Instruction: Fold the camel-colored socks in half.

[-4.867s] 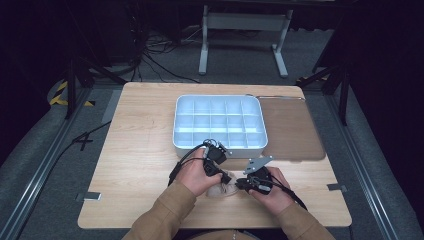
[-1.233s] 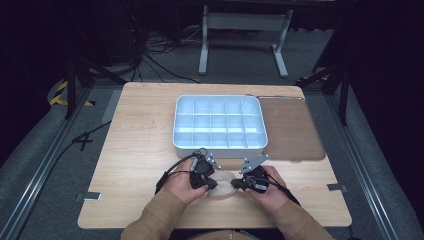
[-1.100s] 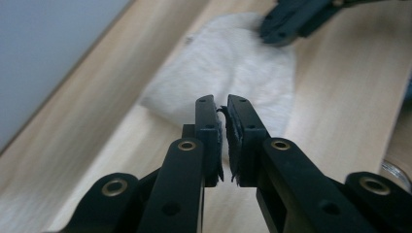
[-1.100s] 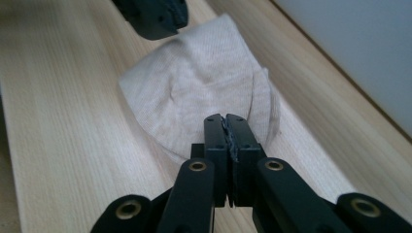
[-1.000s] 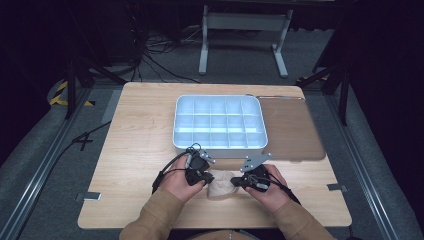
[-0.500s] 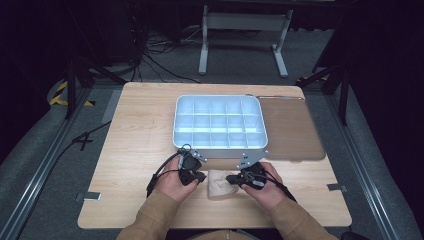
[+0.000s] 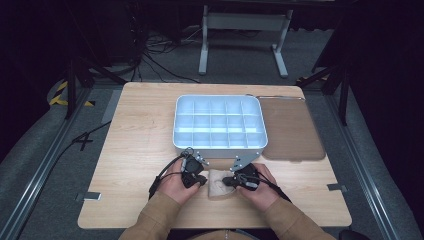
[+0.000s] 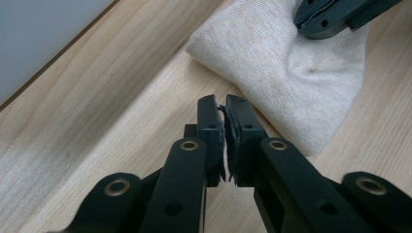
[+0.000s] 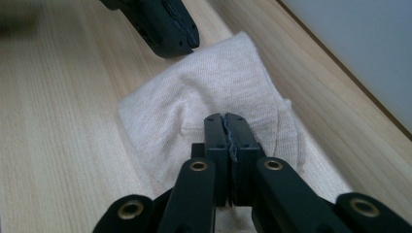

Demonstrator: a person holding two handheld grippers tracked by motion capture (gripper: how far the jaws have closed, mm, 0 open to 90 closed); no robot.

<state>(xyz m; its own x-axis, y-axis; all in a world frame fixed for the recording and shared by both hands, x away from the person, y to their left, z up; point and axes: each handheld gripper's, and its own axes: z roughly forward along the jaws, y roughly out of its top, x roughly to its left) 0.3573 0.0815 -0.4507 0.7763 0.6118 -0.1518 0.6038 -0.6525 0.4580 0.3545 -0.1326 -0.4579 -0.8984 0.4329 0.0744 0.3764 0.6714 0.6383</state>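
Observation:
A small folded beige cloth [image 7: 218,185] lies flat on the wooden table [image 7: 135,135] near its front edge, just in front of the tray. My left gripper [image 7: 201,182] is at the cloth's left edge. In the left gripper view, the left gripper [image 8: 225,103] is shut, its tip just short of the cloth [image 8: 286,73], with nothing seen between the jaws. My right gripper [image 7: 227,181] comes in from the right. In the right gripper view, the right gripper [image 9: 225,119] is shut, low over the middle of the cloth [image 9: 194,97], by a small crease.
A white tray [image 7: 219,145] divided into several compartments stands mid-table just beyond the hands. A brown mat [image 7: 292,130] lies to its right. Bare wood stretches to the left. Both forearms in tan sleeves [image 7: 160,215] come in over the front edge.
Both grippers have drawn back from the tray toward the front edge. The left one has shifted left. The folded cloth now shows flat between the two tips.

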